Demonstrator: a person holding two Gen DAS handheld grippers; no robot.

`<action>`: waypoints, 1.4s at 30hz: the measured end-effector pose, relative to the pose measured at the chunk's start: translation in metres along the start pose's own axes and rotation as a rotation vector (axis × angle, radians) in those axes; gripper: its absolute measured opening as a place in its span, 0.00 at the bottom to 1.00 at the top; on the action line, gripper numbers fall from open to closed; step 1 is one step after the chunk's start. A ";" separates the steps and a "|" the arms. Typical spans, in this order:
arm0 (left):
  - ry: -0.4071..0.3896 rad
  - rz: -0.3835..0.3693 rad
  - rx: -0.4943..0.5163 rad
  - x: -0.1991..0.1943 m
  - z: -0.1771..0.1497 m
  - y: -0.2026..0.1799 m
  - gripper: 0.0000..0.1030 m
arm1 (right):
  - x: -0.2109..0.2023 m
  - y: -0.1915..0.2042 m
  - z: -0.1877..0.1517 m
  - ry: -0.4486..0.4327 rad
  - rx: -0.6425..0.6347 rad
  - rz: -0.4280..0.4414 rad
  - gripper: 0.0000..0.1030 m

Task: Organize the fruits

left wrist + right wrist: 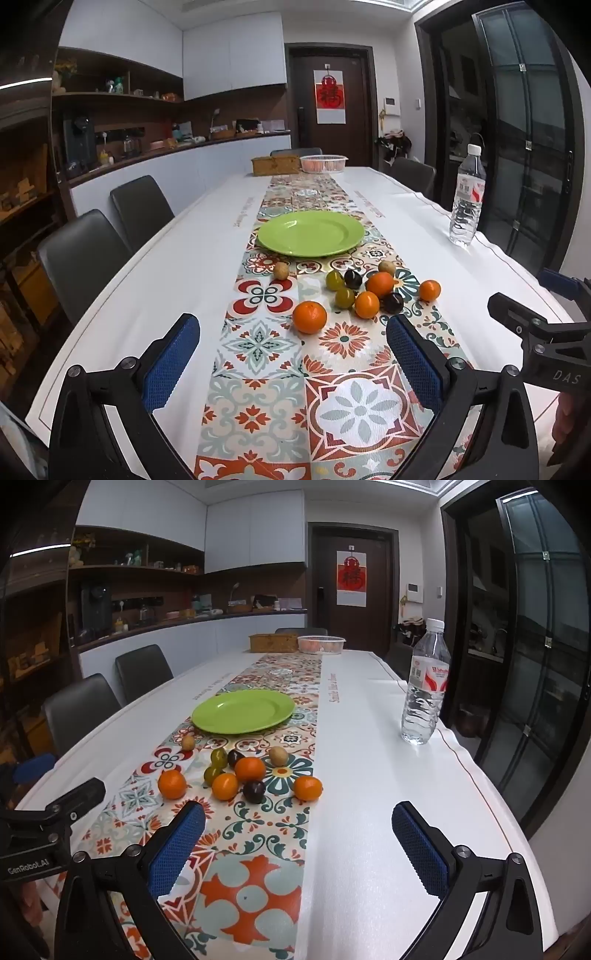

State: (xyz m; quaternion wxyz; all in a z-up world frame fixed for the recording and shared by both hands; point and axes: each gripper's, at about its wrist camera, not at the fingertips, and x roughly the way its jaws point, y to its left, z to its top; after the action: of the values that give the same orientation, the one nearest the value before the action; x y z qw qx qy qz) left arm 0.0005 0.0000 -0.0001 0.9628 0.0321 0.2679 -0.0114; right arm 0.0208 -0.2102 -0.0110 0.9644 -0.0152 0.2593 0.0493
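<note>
Left wrist view
Left gripper: jaws spread as wide as they go, nothing between the blue pads, nothing touched; they hang above the patterned runner at the near end of the counter.
Fruits: loose on the runner, just beyond the jaws and near of the plate; one orange lies nearest, a cluster of orange, green and dark ones to its right, a small tan one apart on the left.
Plate: green, on the runner, beyond the fruits, holding nothing.
Writing: "DAS" on the right gripper's body at the right edge; a red character on the door poster, not readable.
Bottle: far right, red-and-white label, text too small.

Right wrist view
Right gripper: jaws fully apart, gripping nothing, over the runner's right edge and the white cloth.
Fruits: ahead and left of the jaws, none on the plate.
Writing: "GenRobot.AI" on the left gripper's body; "Smile like a flower" seems printed along the cloth; bottle label starts "Wahaha", partly cut.
</note>
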 end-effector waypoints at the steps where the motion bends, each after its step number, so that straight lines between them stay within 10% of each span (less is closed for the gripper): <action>1: 0.004 -0.005 0.000 0.001 0.000 0.000 1.00 | 0.000 0.000 0.000 0.000 0.000 0.000 0.99; 42: -0.042 0.004 -0.005 -0.006 -0.001 0.000 1.00 | -0.001 0.005 -0.001 0.002 -0.008 -0.003 0.99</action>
State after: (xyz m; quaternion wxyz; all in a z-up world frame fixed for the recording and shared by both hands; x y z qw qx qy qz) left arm -0.0047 0.0004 0.0024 0.9684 0.0300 0.2475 -0.0096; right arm 0.0193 -0.2053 -0.0116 0.9641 -0.0197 0.2601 0.0491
